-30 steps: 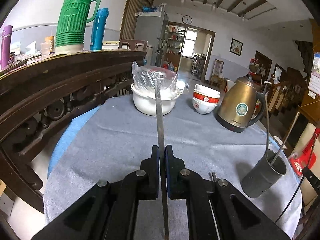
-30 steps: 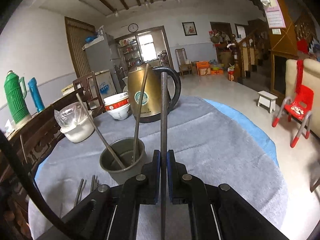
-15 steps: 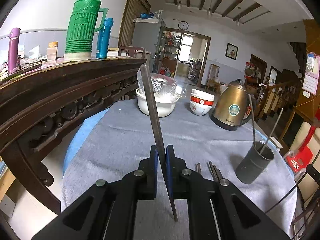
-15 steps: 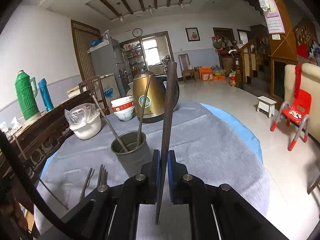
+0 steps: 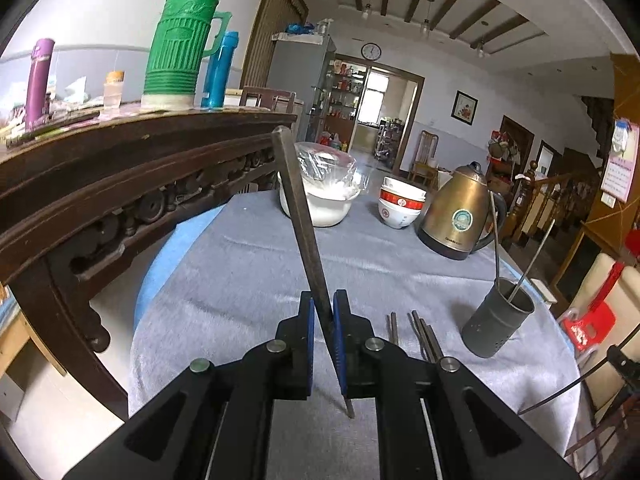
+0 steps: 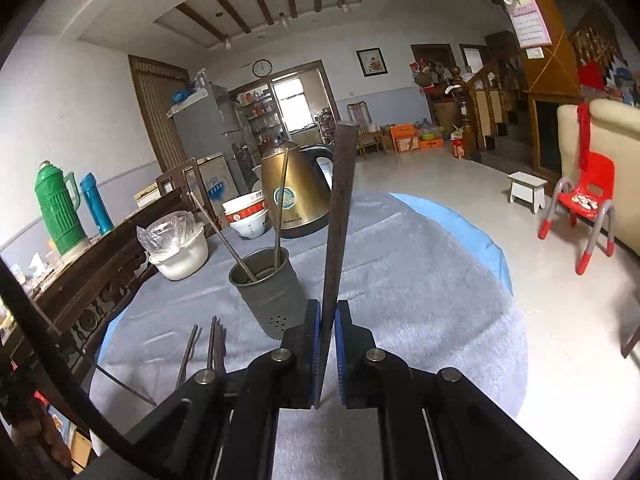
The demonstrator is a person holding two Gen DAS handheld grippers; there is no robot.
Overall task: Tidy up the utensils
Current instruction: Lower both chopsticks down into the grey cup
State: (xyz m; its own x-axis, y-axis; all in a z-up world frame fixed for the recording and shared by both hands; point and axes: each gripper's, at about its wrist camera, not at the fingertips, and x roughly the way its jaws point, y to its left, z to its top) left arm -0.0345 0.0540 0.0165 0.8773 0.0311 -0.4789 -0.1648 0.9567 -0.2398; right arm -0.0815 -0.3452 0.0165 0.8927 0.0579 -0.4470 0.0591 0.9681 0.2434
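Chopsticks are the things to tidy here. One dark chopstick [image 5: 304,220] is pinched between the closed jaws of the left hand-held gripper [image 5: 320,316], and it leans a little to the left. Another chopstick [image 6: 338,216] is pinched the same way in the right hand-held gripper [image 6: 325,320]. Each one sticks up high, likely so its thin end can drop down into the grey holder cup [image 6: 268,288]. Two chopsticks already stand in that cup and lean on its rim. More loose chopsticks [image 5: 420,334] lie flat near the front edge of the worktop [image 5: 240,272], just beside the cup, waiting their turn.

A fuzzy grey cloth covers the round worktop, with blue showing at its edge. Toward the far edge sit a gold kettle [image 5: 456,216], stacked bowls [image 5: 401,206] and a white bowl with a plastic bag [image 5: 320,196]. A dark wooden sideboard [image 5: 120,168] holds a green flask [image 5: 180,44]. Behind is a big room with a clock and a red chair.
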